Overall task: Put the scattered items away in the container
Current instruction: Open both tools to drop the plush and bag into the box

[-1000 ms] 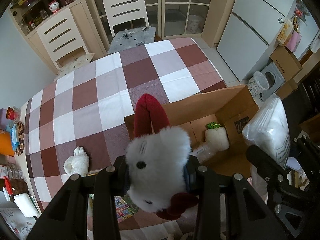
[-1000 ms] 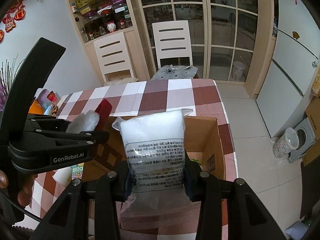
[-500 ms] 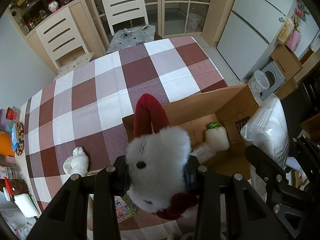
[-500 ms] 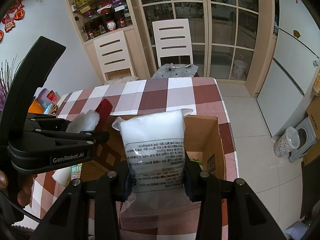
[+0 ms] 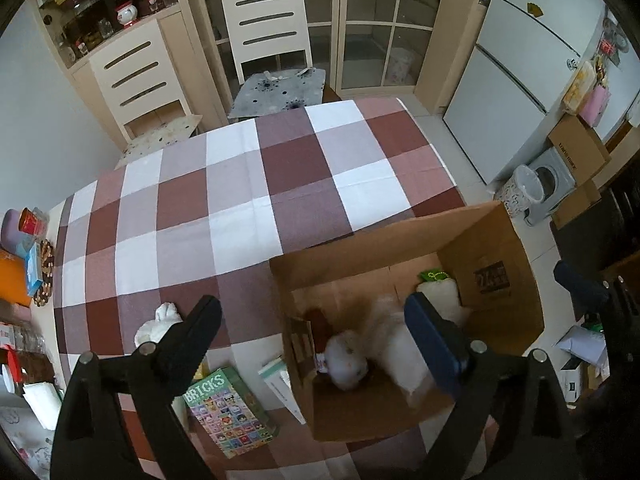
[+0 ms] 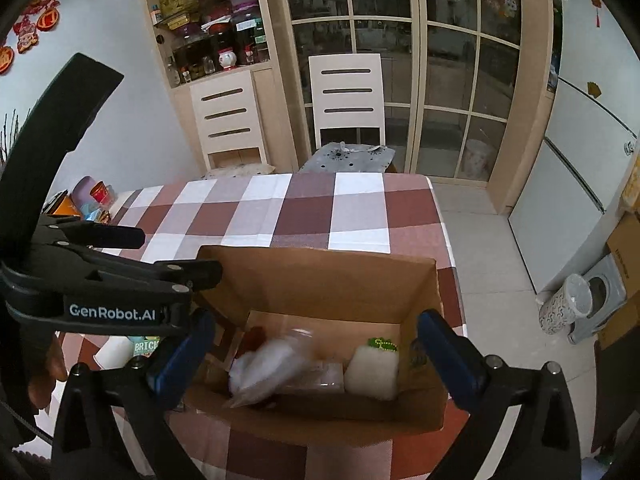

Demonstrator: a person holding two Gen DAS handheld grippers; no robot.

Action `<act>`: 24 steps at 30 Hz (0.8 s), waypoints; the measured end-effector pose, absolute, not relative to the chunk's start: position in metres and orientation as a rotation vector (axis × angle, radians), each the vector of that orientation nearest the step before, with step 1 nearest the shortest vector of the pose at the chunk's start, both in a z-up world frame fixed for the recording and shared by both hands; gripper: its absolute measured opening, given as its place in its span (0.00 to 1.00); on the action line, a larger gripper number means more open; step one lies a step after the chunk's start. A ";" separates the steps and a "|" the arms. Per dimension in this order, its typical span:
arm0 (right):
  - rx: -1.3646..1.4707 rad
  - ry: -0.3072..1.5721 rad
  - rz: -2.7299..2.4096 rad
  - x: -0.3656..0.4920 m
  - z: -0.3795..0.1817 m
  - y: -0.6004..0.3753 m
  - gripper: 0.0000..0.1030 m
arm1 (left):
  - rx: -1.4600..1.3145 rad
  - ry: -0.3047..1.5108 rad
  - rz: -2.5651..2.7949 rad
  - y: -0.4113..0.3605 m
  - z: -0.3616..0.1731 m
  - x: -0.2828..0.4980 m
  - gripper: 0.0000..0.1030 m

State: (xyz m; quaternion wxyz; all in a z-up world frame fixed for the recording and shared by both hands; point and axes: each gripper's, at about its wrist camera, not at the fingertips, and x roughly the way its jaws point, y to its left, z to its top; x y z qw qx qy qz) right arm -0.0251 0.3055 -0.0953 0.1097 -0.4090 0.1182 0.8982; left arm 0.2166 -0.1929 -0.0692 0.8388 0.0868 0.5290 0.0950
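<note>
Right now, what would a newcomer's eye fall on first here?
The cardboard box on the checked table, with a white plush and a blurred clear bag inside. Both grippers, left and right, are opening above it with nothing between them.

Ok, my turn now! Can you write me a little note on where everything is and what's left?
Left gripper: jaws opening, nothing between them.
Right gripper: jaws opening, nothing between them.
Both are above the box.
In the box: plush, bag, white toy with a green top.
Left on the table: small white plush, BRICKS box, pale box beside it.
</note>
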 end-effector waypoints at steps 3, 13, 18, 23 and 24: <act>-1.199 0.357 2.637 -0.023 -0.095 0.306 1.00 | 0.173 1.131 0.207 -0.190 -0.070 0.216 0.91; -1.167 0.378 2.645 -0.016 -0.089 0.306 1.00 | 0.193 1.132 0.217 -0.194 -0.069 0.207 0.91; -1.159 0.383 2.651 -0.010 -0.085 0.304 1.00 | 0.199 1.122 0.215 -0.197 -0.064 0.199 0.91; -1.151 0.381 2.653 -0.001 -0.080 0.301 1.00 | 0.212 1.113 0.209 -0.203 -0.059 0.189 0.91; -1.149 0.380 2.652 0.001 -0.079 0.300 1.00 | 0.215 1.111 0.206 -0.204 -0.059 0.187 0.91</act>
